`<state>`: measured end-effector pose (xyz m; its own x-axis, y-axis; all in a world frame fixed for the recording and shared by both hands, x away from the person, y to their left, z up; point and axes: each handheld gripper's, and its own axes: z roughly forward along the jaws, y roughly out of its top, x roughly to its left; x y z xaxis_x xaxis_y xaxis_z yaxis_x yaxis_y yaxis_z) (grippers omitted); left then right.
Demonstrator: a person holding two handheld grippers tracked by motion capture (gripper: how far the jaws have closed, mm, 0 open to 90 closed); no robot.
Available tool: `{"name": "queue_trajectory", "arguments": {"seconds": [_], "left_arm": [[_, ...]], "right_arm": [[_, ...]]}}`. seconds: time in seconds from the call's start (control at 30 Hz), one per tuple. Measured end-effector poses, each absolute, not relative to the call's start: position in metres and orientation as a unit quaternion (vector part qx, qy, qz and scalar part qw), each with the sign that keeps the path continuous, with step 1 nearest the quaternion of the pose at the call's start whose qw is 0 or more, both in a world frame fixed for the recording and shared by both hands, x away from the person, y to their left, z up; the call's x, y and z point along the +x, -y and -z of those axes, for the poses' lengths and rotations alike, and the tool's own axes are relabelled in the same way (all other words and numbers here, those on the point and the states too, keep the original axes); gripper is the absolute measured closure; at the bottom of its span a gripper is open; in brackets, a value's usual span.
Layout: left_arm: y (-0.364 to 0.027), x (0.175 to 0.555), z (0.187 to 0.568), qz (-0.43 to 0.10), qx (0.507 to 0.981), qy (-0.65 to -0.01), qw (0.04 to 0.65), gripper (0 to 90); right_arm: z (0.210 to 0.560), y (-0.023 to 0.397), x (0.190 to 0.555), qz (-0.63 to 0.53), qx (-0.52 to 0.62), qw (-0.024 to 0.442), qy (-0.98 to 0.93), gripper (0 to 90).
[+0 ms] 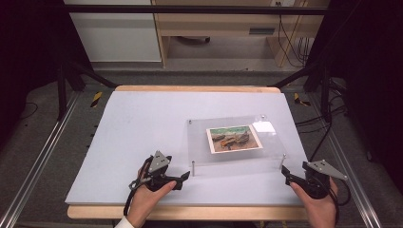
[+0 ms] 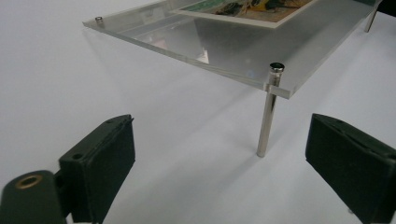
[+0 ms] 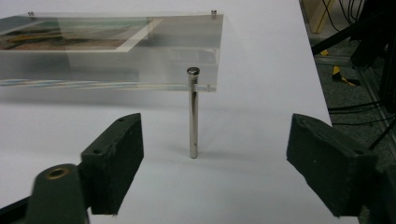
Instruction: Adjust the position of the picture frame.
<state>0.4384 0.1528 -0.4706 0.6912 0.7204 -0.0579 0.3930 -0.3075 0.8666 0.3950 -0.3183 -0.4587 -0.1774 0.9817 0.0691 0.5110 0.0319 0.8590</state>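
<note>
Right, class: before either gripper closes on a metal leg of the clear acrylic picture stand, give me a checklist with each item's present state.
1. Left gripper jaws open: ok.
2. Right gripper jaws open: ok.
3. Near-left metal leg lies ahead between the left jaws, untouched: ok.
4. Near-right metal leg lies ahead between the right jaws, untouched: ok.
5. Acrylic stand level on the white table, picture flat in it: ok.
6. Legs screwed tight: cannot tell.

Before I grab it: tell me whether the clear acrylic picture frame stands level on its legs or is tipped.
Level. The acrylic picture frame stands on its metal corner posts on the white table, its plate parallel to the surface; both near posts are upright.
</note>
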Motion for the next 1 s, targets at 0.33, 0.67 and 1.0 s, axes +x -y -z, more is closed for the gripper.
{"name": "queue_trajectory", "arguments": {"seconds": [0.33,0.67,1.0], "left_arm": [[-0.145,0.436,0.476,-0.168,0.811,-0.324,0.458,3.8],[-0.140,0.433,0.477,-0.182,0.812,-0.311,0.459,3.1],[-0.139,0.431,0.474,-0.179,0.807,-0.307,0.472,3.3]], "right_arm": [[0.461,0.317,0.398,-0.409,0.554,0.278,-0.670,8.6],[0.462,0.311,0.399,-0.395,0.532,0.306,-0.684,26.0],[0.467,0.309,0.404,-0.387,0.536,0.323,-0.677,33.8]]}}
